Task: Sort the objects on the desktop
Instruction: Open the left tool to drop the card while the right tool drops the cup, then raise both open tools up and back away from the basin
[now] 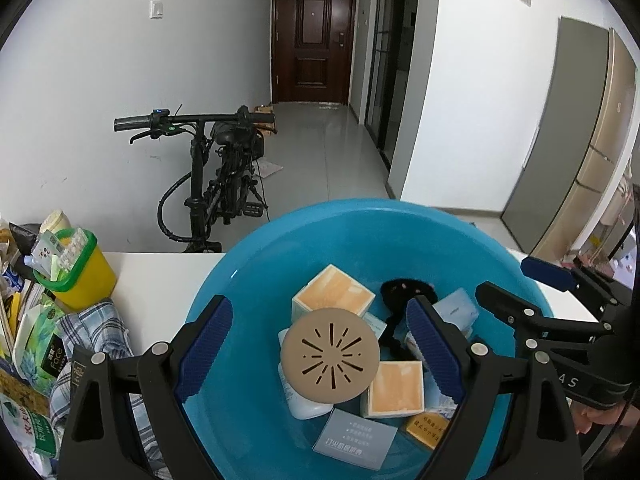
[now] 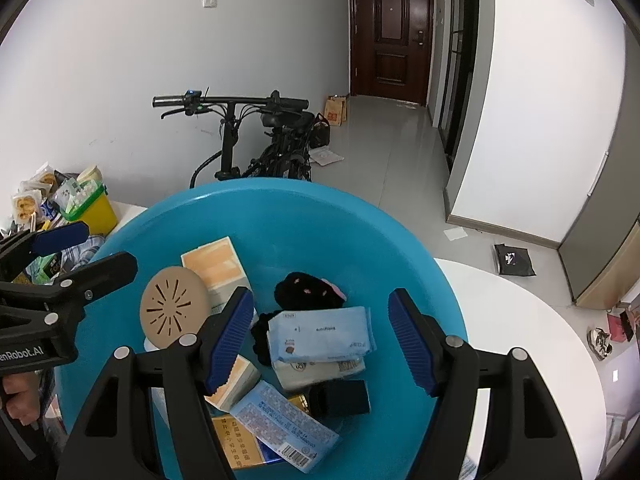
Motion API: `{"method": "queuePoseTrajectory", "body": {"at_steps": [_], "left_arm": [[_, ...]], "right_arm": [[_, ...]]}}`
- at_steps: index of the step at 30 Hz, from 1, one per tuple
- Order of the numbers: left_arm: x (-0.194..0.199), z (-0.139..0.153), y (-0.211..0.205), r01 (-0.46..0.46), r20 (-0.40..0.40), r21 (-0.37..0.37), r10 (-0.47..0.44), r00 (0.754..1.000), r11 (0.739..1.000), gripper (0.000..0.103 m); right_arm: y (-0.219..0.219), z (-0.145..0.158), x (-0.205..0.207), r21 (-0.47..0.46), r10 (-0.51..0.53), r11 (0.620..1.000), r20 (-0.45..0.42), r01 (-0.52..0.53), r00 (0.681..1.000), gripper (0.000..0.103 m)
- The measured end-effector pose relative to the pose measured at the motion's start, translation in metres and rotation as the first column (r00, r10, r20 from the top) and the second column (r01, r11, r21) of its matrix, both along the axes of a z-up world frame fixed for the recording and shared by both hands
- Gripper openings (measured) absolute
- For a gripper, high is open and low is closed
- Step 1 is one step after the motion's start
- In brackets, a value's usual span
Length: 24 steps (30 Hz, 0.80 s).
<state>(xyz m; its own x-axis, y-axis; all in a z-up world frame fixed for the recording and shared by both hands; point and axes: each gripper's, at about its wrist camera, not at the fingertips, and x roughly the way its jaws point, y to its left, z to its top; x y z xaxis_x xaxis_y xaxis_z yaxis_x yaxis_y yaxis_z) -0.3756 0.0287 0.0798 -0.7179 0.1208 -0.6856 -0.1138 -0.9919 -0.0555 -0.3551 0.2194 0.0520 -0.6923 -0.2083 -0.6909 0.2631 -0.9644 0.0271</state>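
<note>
A blue basin (image 1: 248, 264) stands on a white table (image 1: 160, 288) and holds several items. Among them are a tan slotted disc (image 1: 330, 360), two orange-topped boxes (image 1: 332, 290), a grey card (image 1: 354, 438), a light blue tissue pack (image 2: 320, 334), a black fuzzy item with pink spots (image 2: 306, 290), a small black box (image 2: 344, 398) and a barcoded blue packet (image 2: 280, 424). My left gripper (image 1: 320, 350) hovers open above the disc. My right gripper (image 2: 322, 340) hangs open over the tissue pack, its pads touching nothing.
At the table's left end are a yellow bin with a green rim (image 1: 80, 276), a plaid cloth (image 1: 100, 332) and several snack packs (image 1: 36, 340). A black bicycle (image 1: 216, 176) leans beyond the table. A hand (image 2: 20, 400) holds the left gripper's handle.
</note>
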Motion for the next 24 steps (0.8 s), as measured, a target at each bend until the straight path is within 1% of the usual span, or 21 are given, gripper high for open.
{"method": "queuePoseTrajectory", "body": {"at_steps": [1, 5, 9, 11, 12, 13, 14, 16, 17, 19, 24], "left_arm": [[0.001, 0.001, -0.001, -0.003, -0.008, 0.002, 0.003, 1.0, 1.0, 0.091], [0.006, 0.008, -0.003, -0.02, -0.064, -0.017, 0.019, 0.998, 1.0, 0.091], [0.015, 0.018, -0.003, -0.039, -0.153, -0.035, 0.033, 0.988, 0.999, 0.091], [0.021, 0.025, -0.005, -0.056, -0.208, -0.031, 0.048, 0.977, 0.998, 0.091], [0.025, 0.029, -0.007, -0.08, -0.253, -0.023, 0.072, 0.965, 0.997, 0.091], [0.028, 0.032, -0.009, -0.094, -0.281, -0.018, 0.086, 0.956, 0.995, 0.094], [0.032, 0.036, -0.011, -0.104, -0.311, -0.012, 0.096, 0.946, 0.994, 0.103], [0.04, 0.044, -0.017, -0.113, -0.368, 0.016, 0.11, 0.923, 0.994, 0.103], [0.042, 0.046, -0.018, -0.114, -0.378, 0.022, 0.113, 0.919, 0.993, 0.103], [0.044, 0.05, -0.022, -0.114, -0.391, 0.033, 0.117, 0.913, 0.993, 0.103], [0.043, 0.052, -0.023, -0.101, -0.386, 0.031, 0.105, 0.916, 0.994, 0.103]], "right_arm": [[0.001, 0.001, 0.001, -0.006, -0.006, 1.0, -0.009, 0.006, 1.0, 0.07], [0.006, 0.006, 0.003, -0.029, -0.022, 0.999, -0.039, 0.021, 0.999, 0.083], [0.007, 0.009, 0.004, -0.043, -0.026, 0.999, -0.051, 0.024, 0.998, 0.084], [0.005, 0.012, 0.007, -0.047, -0.015, 0.999, -0.073, 0.011, 0.997, 0.087], [0.003, 0.014, 0.009, -0.046, -0.008, 0.999, -0.09, 0.004, 0.996, 0.089], [0.002, 0.016, 0.011, -0.042, -0.002, 0.999, -0.11, -0.003, 0.994, 0.09], [0.001, 0.019, 0.014, -0.036, 0.002, 0.999, -0.13, -0.007, 0.991, 0.09], [-0.001, 0.025, 0.02, -0.029, -0.003, 1.0, -0.173, -0.002, 0.985, 0.092], [-0.002, 0.029, 0.024, -0.029, -0.009, 1.0, -0.195, 0.003, 0.981, 0.098], [-0.002, 0.036, 0.03, -0.035, -0.021, 0.999, -0.239, 0.013, 0.971, 0.102], [-0.004, 0.05, 0.042, -0.029, -0.053, 0.999, -0.318, 0.046, 0.947, 0.102]]}}
